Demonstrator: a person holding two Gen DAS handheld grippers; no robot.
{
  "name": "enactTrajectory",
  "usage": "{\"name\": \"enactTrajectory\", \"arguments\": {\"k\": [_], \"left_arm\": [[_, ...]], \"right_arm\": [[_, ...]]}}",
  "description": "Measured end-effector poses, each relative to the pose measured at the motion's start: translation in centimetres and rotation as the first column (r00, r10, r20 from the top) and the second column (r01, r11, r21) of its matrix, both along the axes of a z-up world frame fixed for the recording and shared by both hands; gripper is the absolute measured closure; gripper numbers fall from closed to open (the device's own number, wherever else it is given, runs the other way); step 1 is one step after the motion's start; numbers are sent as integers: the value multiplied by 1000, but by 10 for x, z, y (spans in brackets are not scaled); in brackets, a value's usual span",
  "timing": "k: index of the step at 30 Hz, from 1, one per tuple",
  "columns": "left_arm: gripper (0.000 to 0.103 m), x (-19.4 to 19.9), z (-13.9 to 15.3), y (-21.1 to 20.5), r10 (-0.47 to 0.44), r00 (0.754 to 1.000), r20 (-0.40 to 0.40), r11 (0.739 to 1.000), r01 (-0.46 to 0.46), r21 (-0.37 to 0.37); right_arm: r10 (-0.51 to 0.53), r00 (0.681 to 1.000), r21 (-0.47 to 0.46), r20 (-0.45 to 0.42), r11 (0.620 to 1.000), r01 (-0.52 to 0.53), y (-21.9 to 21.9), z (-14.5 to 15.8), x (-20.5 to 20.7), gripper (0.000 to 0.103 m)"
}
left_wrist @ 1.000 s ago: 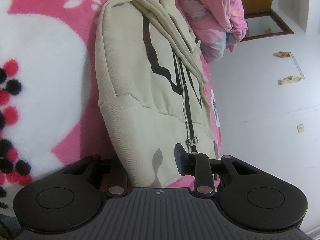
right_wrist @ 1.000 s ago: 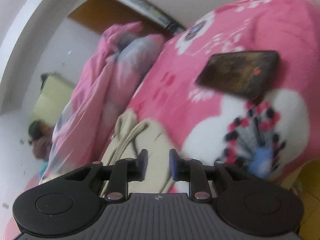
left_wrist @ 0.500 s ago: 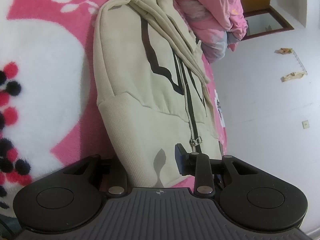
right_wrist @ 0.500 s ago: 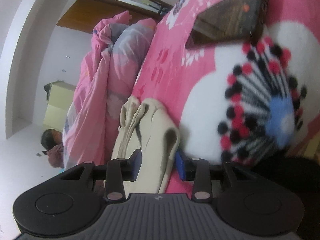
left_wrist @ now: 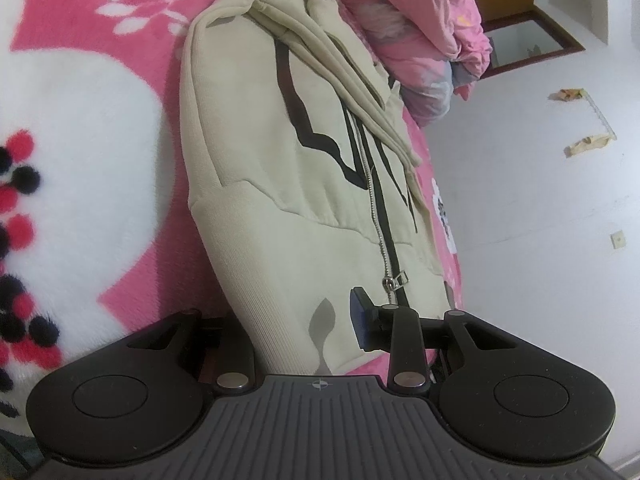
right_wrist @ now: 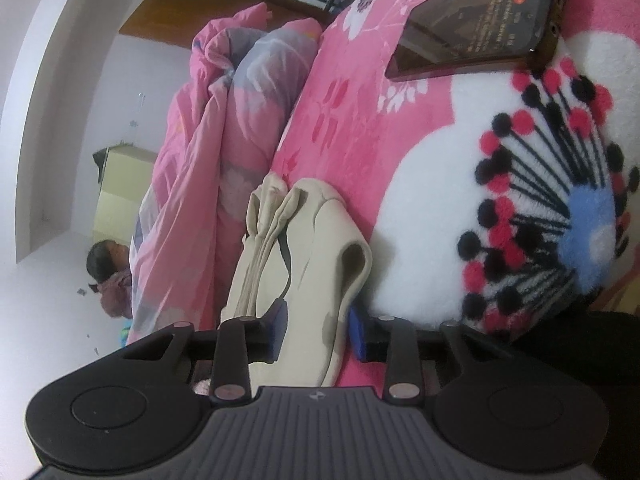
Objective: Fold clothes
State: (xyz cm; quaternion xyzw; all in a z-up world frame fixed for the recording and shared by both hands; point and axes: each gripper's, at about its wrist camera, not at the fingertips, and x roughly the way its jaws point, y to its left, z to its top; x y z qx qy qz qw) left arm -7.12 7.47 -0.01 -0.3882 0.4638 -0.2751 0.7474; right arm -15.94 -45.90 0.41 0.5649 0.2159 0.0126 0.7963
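Hoodie [left_wrist: 280, 184] fabric is cream, soft and ribbed at the hem, with thick black zigzag lines and a metal zipper [left_wrist: 394, 280] that runs down the front. It lies on a fluffy pink blanket [left_wrist: 80, 140] with white flower shapes and red and black dots, which covers the bed. Beyond the hoodie, a crumpled pink quilt [right_wrist: 208, 152] is heaped along the bed. In the right wrist view a flat dark phone [right_wrist: 480, 28] with rounded corners lies on the blanket, well apart from the hoodie.

The left hand-held gripper [left_wrist: 296, 320] is at the hoodie's hem. Its jaws stand wide; one blue pad is seen just beside the zipper pull, the other finger is hidden under the fabric, so I cannot tell if it really grips the cloth. The right hand-held gripper [right_wrist: 316, 320] has its blue pads on both sides of a folded edge of the hoodie, close to the cloth, but a small gap is seen on one side.

Compared with one second ago, the right hand-held gripper has come nearer to the hoodie, and the cloth now stands between its fingers. The left view is almost the same as before; the hoodie only shifted a little.
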Motion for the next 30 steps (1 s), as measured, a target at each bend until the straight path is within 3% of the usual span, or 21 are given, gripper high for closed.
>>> {"name": "enactTrajectory", "arguments": {"k": [10, 17, 24, 30], "left_arm": [[72, -2, 1, -2, -11, 1000, 29, 1000, 11, -2], [72, -5, 5, -4, -79, 995, 53, 997, 78, 14], [73, -8, 7, -8, -85, 994, 70, 995, 81, 56], [73, -8, 9, -10, -100, 992, 79, 992, 94, 84]], "right_arm": [[38, 999, -50, 0, 998, -38, 9, 6, 7, 76], [84, 996, -113, -18, 990, -85, 22, 10, 10, 77], [70, 997, -115, -39, 991, -74, 22, 3, 15, 95], [66, 997, -87, -29, 994, -69, 19, -2, 13, 95]]}}
